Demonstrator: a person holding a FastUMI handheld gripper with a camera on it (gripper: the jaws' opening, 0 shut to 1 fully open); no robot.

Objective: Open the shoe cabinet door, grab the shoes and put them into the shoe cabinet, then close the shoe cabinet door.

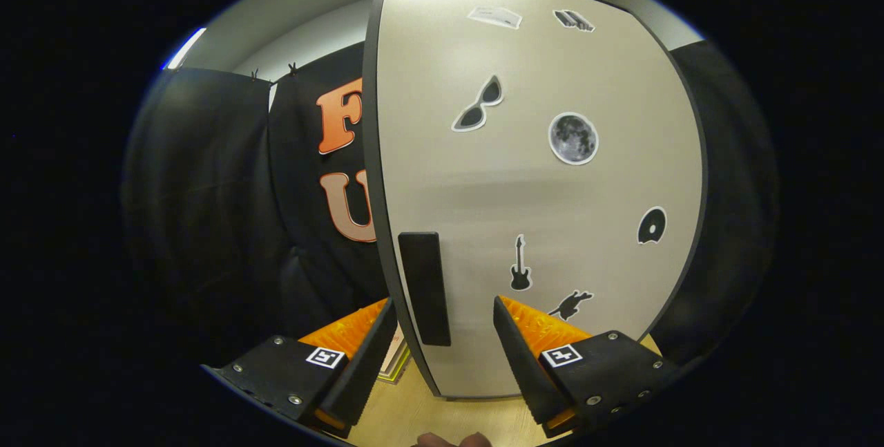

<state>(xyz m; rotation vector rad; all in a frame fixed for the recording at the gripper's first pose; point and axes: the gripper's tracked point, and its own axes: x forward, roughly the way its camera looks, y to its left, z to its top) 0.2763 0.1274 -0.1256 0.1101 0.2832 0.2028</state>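
Here we see the gripper point(443, 326) with its fingers spread wide and gripping nothing. Between them, just ahead, stands the dark upright handle point(424, 288) of the shoe cabinet door point(539, 191), and the door's dark free edge runs up through the gap; whether either finger touches the door we cannot tell. The door is pale with a dark rim and carries stickers: a guitar sticker point(520, 264) near the right finger, a sunglasses sticker point(478, 106) and a moon sticker point(573, 138) higher up. Below the door lies a light wooden floor point(407, 409). By the left finger, something pale with a yellow edge point(395, 364) sits on the floor, too hidden to identify.
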